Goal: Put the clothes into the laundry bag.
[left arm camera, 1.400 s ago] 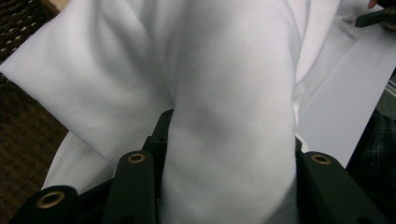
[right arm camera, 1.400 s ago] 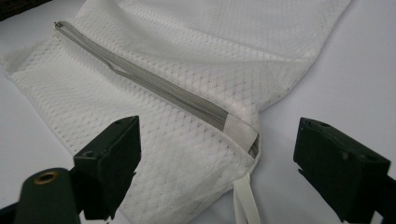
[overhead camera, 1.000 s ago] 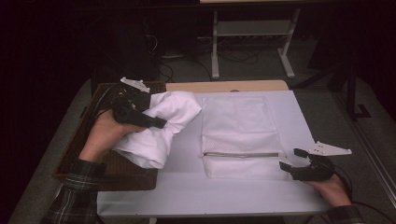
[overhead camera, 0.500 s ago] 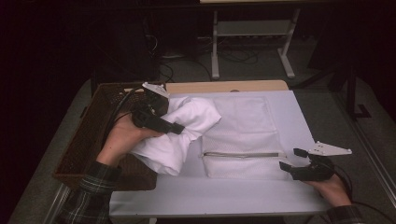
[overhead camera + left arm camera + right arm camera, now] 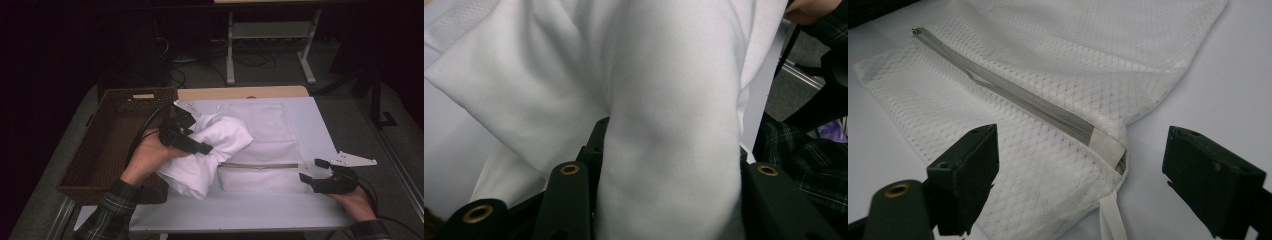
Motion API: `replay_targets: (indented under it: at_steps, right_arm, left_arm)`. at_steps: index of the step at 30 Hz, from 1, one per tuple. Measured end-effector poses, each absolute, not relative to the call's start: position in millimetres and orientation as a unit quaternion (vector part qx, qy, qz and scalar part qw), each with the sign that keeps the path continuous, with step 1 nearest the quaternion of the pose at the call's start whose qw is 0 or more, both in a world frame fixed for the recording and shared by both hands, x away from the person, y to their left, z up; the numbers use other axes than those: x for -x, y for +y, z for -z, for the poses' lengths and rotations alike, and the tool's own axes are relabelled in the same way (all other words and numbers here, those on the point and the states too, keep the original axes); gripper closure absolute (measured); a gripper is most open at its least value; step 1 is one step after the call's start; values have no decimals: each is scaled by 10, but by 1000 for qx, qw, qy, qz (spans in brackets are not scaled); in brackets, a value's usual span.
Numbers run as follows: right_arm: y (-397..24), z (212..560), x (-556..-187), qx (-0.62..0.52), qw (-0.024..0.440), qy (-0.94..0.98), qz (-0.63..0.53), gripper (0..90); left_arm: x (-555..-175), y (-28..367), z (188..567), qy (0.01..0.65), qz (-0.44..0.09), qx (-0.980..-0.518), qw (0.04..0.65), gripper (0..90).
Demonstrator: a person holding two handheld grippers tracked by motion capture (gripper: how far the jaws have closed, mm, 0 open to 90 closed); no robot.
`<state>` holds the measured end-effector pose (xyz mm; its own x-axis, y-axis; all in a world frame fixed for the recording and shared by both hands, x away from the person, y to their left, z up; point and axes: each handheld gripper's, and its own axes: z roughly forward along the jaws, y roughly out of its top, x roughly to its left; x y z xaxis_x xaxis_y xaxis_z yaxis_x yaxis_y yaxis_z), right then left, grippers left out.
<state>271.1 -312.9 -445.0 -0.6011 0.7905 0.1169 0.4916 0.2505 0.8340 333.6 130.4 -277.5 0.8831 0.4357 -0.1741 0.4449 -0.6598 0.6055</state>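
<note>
A bundled white cloth garment [image 5: 212,150] is held up by the left gripper [image 5: 192,142] over the left part of the pale grey worktop [image 5: 320,125]. In the left gripper view the thick fold of this white garment [image 5: 664,125] is seen pressed between the two black fingers [image 5: 566,200], which are closed on it at a middle width. The lower end of the garment hangs down to the worktop near its front left corner, just beside the dark brown woven basket [image 5: 117,145] that stands at the left edge.

A flat white mesh laundry bag [image 5: 270,150] with a grey zipper [image 5: 260,165] is laid in the middle of the worktop. The upper end of the garment is over the left part of this bag – whether it touches the mesh cannot be told. In the right gripper view the zipper [image 5: 1013,95] runs across the mesh bag [image 5: 1058,70] to its near corner, where a short white tab [image 5: 1110,217] hangs out.

The right gripper [image 5: 315,172] is held low at the front right of the worktop, just beside the right end of the zipper. Its fingers [image 5: 968,175] are spread wide – nothing is gripped between them, and the corner of the bag lies in front of the gap. Both grippers are held by the hands of a person in plaid sleeves [image 5: 107,215].
</note>
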Motion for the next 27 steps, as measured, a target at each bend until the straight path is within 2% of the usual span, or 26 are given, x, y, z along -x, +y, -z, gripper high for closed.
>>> replay_targets:
  at_steps: [27]
  right_arm:
    - [-3120,4437,-2713,-411,162,776,-449,156]
  left_arm:
    - [-3141,941,3432,231,33,-919,318,555]
